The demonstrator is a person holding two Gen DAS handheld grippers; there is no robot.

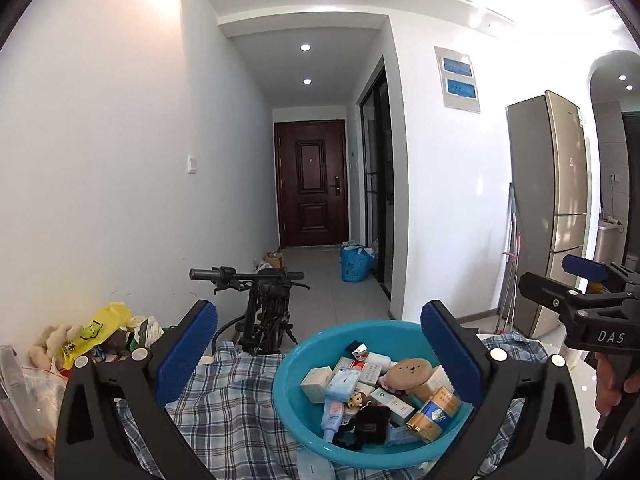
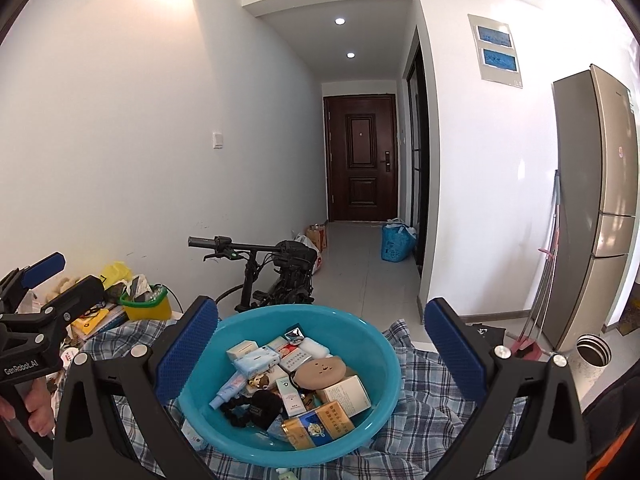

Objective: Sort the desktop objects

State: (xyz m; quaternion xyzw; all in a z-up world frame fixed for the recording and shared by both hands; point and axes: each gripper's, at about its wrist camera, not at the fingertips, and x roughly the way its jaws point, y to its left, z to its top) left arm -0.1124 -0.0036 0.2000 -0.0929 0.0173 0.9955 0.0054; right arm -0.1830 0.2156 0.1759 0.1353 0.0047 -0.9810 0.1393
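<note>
A blue plastic basin [image 1: 288, 376] [image 2: 384, 360] sits on a plaid cloth [image 1: 224, 408] [image 2: 432, 420]. It holds several small things: white boxes, a gold and blue box [image 1: 434, 414] [image 2: 316, 426], a brown round toy [image 1: 410, 372] [image 2: 320, 372], a pale blue tube [image 2: 230, 390] and a black scrunchie [image 2: 256, 404]. My left gripper [image 1: 320, 356] hangs open above the basin with nothing between its blue pads. My right gripper [image 2: 322, 354] is open too, its pads straddling the basin. Each view shows the other gripper held off to the side in a hand, open [image 1: 560, 276] [image 2: 60, 276].
Left of the cloth lie a yellow bag [image 1: 100, 326], a plush toy [image 1: 50, 340], a yellow tub [image 2: 146, 306] and books. A steel flask [image 2: 592, 354] stands at the right. Behind are a folded e-bike [image 2: 272, 272], a fridge [image 2: 592, 208] and a hallway.
</note>
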